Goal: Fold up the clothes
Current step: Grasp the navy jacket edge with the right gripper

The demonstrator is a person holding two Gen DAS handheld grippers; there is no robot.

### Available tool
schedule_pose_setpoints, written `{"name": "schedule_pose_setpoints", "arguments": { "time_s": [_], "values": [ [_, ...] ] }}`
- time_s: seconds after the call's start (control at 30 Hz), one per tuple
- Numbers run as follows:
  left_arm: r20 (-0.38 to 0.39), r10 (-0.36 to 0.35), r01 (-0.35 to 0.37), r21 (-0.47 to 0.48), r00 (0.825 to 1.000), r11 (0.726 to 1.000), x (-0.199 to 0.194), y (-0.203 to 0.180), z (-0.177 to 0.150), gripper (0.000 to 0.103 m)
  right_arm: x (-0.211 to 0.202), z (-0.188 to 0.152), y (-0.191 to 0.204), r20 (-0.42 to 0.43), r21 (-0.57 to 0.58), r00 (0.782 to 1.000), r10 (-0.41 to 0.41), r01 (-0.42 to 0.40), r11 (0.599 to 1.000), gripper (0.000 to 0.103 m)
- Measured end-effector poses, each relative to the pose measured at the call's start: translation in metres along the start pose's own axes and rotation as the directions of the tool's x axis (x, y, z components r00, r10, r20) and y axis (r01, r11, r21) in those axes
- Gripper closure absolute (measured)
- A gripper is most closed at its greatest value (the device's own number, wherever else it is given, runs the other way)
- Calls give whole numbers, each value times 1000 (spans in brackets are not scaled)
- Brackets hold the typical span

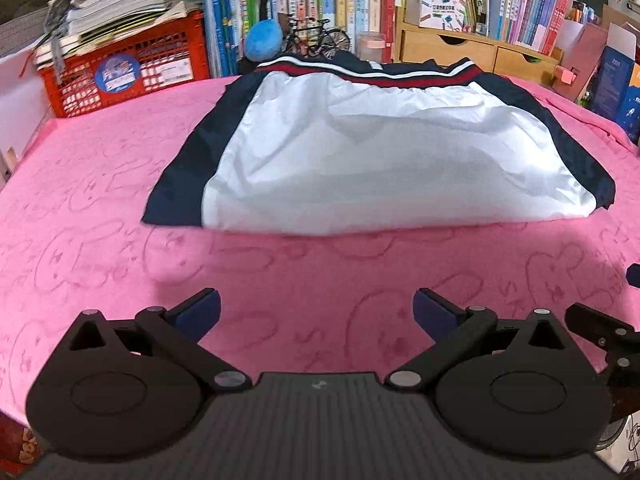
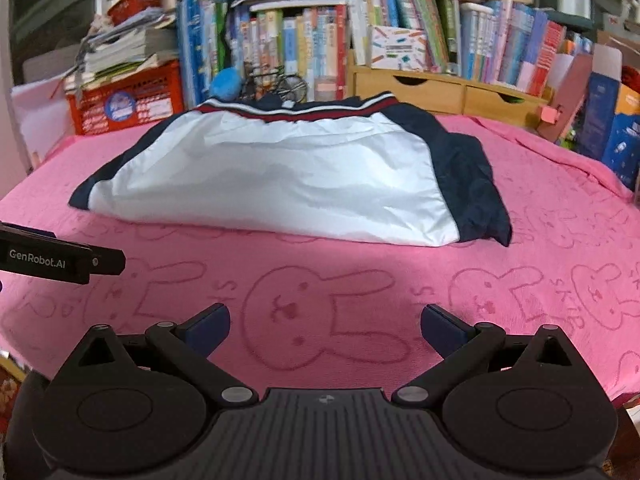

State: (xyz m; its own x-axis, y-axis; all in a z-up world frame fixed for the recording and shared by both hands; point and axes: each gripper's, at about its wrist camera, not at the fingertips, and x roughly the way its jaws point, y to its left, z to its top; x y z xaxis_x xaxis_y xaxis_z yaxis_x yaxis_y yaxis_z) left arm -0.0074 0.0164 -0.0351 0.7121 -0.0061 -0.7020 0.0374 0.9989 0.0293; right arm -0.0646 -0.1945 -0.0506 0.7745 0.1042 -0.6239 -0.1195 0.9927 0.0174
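We have both tools held back from the garment, each with its jaws spread wide and nothing between them. The left gripper (image 1: 316, 308) and the right gripper (image 2: 326, 322) hover over bare pink blanket (image 1: 100, 208), side by side. The jacket (image 1: 360, 152), white-panelled with navy sides and a red-and-white striped band at its far edge, lies straight ahead of both, well apart from the fingertips, already doubled into a broad bundle. Its long axis runs left to right across our view, so its near white edge faces us squarely. From the left wrist view that edge sits roughly centred; from the right wrist view the bundle (image 2: 272, 184) lies slightly left of centre, so neither gripper seems clearly nearer, though fisheye distortion makes this hard to judge. We think each side would take 1 near corner
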Motion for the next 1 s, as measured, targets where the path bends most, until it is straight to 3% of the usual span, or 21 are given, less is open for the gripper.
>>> {"name": "schedule_pose_setpoints", "arguments": {
  "time_s": [0.13, 0.23, 0.3, 0.43, 0.57, 0.83, 1.0],
  "values": [
    [49, 11, -13, 37, 999, 999, 10, -10, 25, 0, -4, 2, -36, 80, 170, 996, 35, -48, 984, 0],
    [94, 18, -23, 57, 995, 998, 20, -20, 45, 0, -2, -1, -80, 123, 379, 984, 129, -167, 910, 0],
    [122, 23, -31, 64, 992, 997, 28, -26, 56, 0, 3, -3, -104, 130, 477, 979, 155, -199, 856, 0],
    [115, 40, -50, 85, 993, 995, 53, -36, 68, 0, 13, 3, -121, 118, 500, 986, 120, -164, 850, 0],
    [80, 64, -73, 121, 995, 990, 78, -43, 60, 0, 31, 17, -134, 104, 513, 989, 105, -144, 846, 0],
    [103, -13, 9, 44, 995, 999, 81, -26, 51, 0, 73, 43, -144, 95, 542, 993, 65, -106, 834, 0],
    [109, -15, 11, 42, 994, 999, 81, -27, 52, 0, 84, 49, -143, 110, 568, 992, 56, -109, 816, 0]
  ]
}}
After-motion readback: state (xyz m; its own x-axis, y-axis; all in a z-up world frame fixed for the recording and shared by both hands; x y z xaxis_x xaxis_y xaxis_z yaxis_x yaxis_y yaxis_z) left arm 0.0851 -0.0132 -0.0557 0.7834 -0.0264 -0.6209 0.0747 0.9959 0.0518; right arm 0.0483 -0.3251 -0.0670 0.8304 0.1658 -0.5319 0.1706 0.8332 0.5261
